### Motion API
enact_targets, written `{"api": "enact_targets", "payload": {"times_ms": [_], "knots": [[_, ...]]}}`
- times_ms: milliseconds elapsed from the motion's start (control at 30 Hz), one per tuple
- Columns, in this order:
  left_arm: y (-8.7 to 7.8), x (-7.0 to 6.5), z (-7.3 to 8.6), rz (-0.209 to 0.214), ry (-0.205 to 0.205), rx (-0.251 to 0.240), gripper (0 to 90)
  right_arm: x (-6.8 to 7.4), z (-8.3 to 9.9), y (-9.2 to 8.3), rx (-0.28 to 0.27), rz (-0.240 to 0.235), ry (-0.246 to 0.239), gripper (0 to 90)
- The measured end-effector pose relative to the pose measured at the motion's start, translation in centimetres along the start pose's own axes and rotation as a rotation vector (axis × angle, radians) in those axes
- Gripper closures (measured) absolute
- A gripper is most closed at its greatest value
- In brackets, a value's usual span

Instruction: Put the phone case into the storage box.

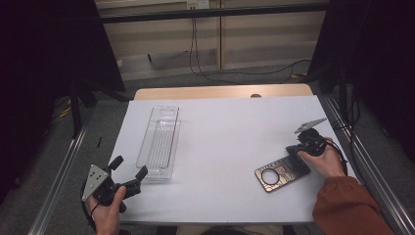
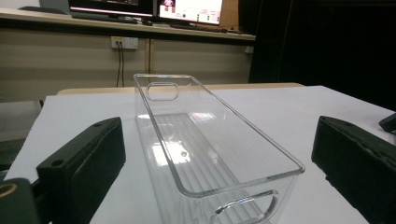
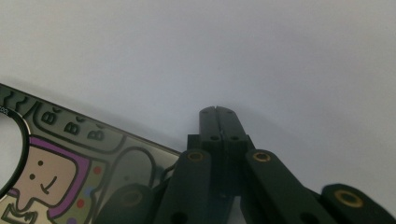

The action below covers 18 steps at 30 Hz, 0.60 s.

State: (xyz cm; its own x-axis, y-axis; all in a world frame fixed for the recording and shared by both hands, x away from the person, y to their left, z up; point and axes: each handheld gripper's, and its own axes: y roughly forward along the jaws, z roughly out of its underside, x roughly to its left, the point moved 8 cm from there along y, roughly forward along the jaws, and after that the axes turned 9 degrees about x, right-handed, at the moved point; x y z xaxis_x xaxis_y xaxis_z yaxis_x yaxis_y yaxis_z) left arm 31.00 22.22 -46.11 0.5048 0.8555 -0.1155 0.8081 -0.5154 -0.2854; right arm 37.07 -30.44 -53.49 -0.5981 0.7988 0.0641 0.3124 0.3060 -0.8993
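A clear plastic tray [image 1: 159, 142] lies empty and lengthwise on the left of the white sheet. My left gripper [image 1: 129, 167] sits at its near end, jaws open. In the left gripper view the tray [image 2: 243, 184] stands just ahead, in line with the gap of the wide-open gripper [image 2: 219, 163]. On the right lies a flat dark card [image 1: 281, 174] with a round hole and cartoon print. My right gripper [image 1: 293, 151] is at its far right end, low over the sheet. In the right gripper view the gripper [image 3: 217, 110] is shut with nothing between the pads, and the card [image 3: 70, 158] lies to the left, partly under the linkage.
A white sheet [image 1: 230, 137] covers the table, with a strip of wood [image 1: 220, 92] at the far edge. Metal rails [image 1: 63, 171] run along both sides. Dark curtains and cables [image 1: 205, 68] stand beyond the table. Monitors [image 2: 187, 9] sit on a far shelf.
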Motion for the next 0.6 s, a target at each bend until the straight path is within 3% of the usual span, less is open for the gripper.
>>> {"api": "enact_targets", "payload": {"times_ms": [600], "knots": [[0.1, -0.1, -0.1, 0.01, 0.001, -0.007, 2.9, 0.1, 1.4, -0.7, -0.015, 0.007, 0.013, 90.0]]}}
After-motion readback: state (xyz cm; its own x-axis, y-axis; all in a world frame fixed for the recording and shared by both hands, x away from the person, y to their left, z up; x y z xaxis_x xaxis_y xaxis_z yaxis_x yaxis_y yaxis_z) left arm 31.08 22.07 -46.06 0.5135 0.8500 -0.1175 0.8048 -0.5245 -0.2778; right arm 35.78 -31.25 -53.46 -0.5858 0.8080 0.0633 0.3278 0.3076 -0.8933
